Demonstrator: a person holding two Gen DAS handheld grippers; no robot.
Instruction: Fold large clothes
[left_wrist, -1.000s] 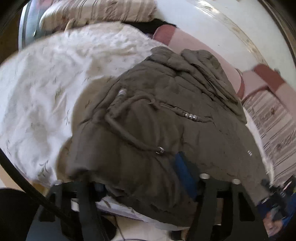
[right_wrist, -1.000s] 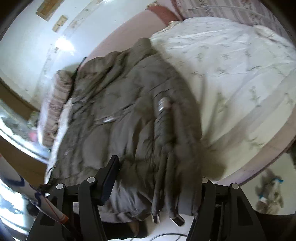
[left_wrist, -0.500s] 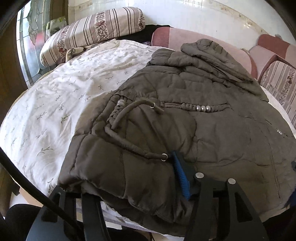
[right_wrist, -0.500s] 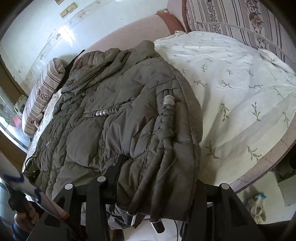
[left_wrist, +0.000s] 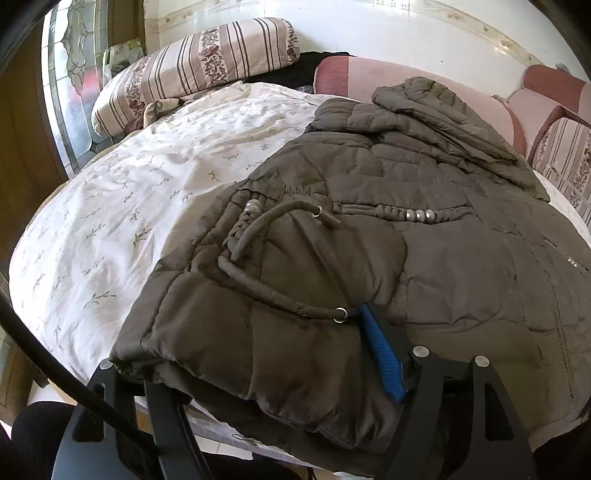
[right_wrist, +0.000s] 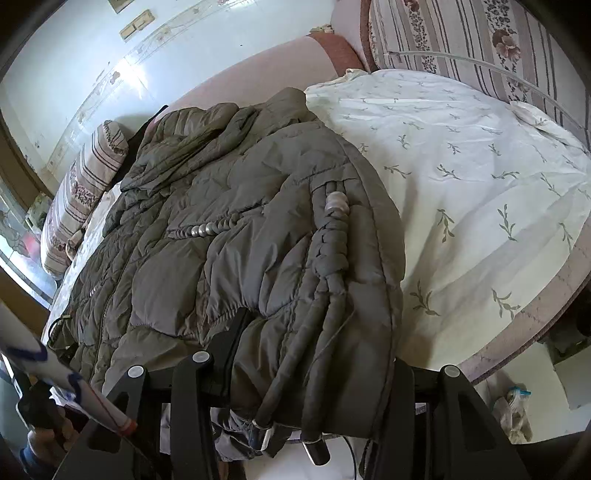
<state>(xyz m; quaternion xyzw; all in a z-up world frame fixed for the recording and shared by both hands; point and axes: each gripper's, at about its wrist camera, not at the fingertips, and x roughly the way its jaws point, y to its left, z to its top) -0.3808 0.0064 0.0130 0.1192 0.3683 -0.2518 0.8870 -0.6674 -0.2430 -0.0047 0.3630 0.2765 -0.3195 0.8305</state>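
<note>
I have both grippers at the near edge of the bed (left_wrist: 110, 229), each working the hem of the brown quilted jacket (left_wrist: 424, 258) that lies spread across the white leaf-print sheet. The jacket sits toward the right of the bed in the left wrist view, its hood (left_wrist: 443, 110) bunched at the far end against the pink headboard (left_wrist: 369, 74).

My left gripper (left_wrist: 273, 376) has its jaws opening around the near corner of the hem. The blue pad (left_wrist: 382, 358) of the right-hand finger lies against the fabric on top, beside the metal ring at the end of a drawcord (left_wrist: 280, 291); the left-hand finger is partly under the hem edge. I cannot tell whether the pads press the cloth.

My right gripper (right_wrist: 314, 365) stands about half open, with a thick fold of the hem and the braided cords (right_wrist: 332, 240) bulging between its fingers. The left-hand finger presses into the padding; the cord ends hang over the near edge, just below the jaws. It has hold of the jacket.

A striped bolster (left_wrist: 192, 70) lies at the far left of the bed.
</note>
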